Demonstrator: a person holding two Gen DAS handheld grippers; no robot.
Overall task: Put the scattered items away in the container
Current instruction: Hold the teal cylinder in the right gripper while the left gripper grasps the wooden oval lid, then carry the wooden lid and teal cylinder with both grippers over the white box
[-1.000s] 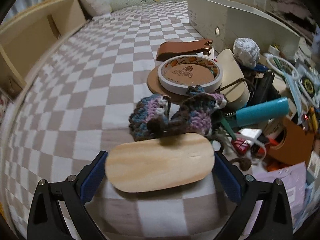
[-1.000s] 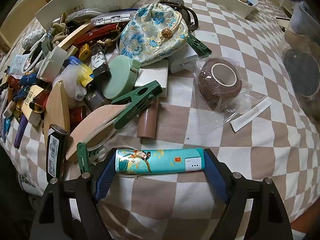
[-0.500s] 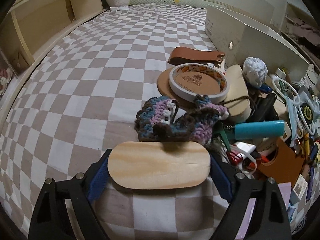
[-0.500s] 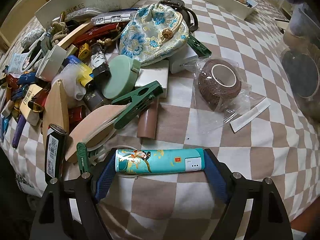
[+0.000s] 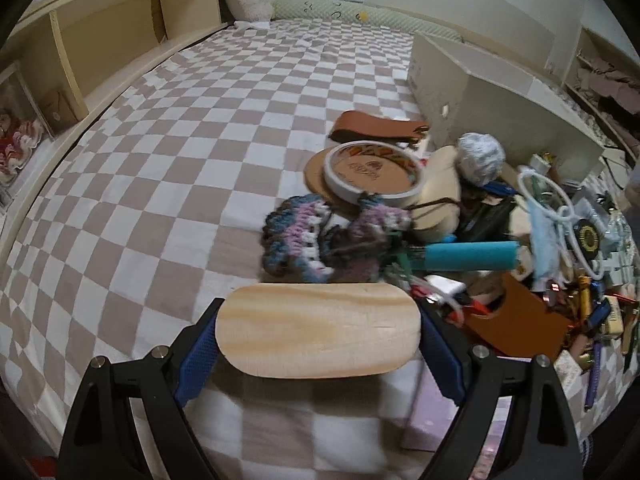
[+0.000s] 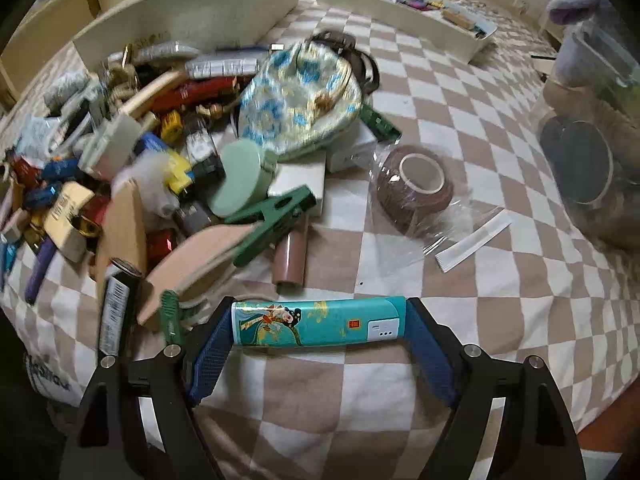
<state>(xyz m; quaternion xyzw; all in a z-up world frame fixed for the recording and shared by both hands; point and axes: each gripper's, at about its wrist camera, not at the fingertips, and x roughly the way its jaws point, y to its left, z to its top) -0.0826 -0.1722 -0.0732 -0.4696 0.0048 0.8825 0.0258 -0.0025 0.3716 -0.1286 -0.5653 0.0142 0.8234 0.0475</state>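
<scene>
My left tongs (image 5: pixel 318 330) pinch a rounded wooden board (image 5: pixel 318 330) end to end, the blue pads pressed against its two short ends, and it sits clear of the checkered bedsheet (image 5: pixel 180 152) below. The jaws drew in a little within the last second and have sat steady on the wood since. Just beyond the board lies a crocheted piece (image 5: pixel 320 240) in purple, blue and brown, and behind that a wide tape roll (image 5: pixel 372 174) resting on a round cork mat (image 5: pixel 320 180). A brown leather strap (image 5: pixel 376 130) lies farther back, beside a long cream box (image 5: pixel 500 92). To the right the pile carries a ball of grey-white yarn (image 5: pixel 480 156) and a teal tube (image 5: pixel 472 260).

My right tongs (image 6: pixel 320 328) grip a teal printed case (image 6: pixel 320 324) lengthwise, one pad on each end. Ahead of it lie a brown cylinder (image 6: pixel 290 256) and a green clothes peg (image 6: pixel 272 224), with a pale green round case (image 6: pixel 240 184) and a blue floral pouch (image 6: pixel 300 96) behind them. To the right, a roll of brown tape in clear wrap (image 6: pixel 412 188) lies apart on the sheet. A shallow cream tray (image 6: pixel 408 12) already holding small items stands at the far side of the bed, well apart from the pile. A clear container (image 6: pixel 592 140) stands at the right edge.
</scene>
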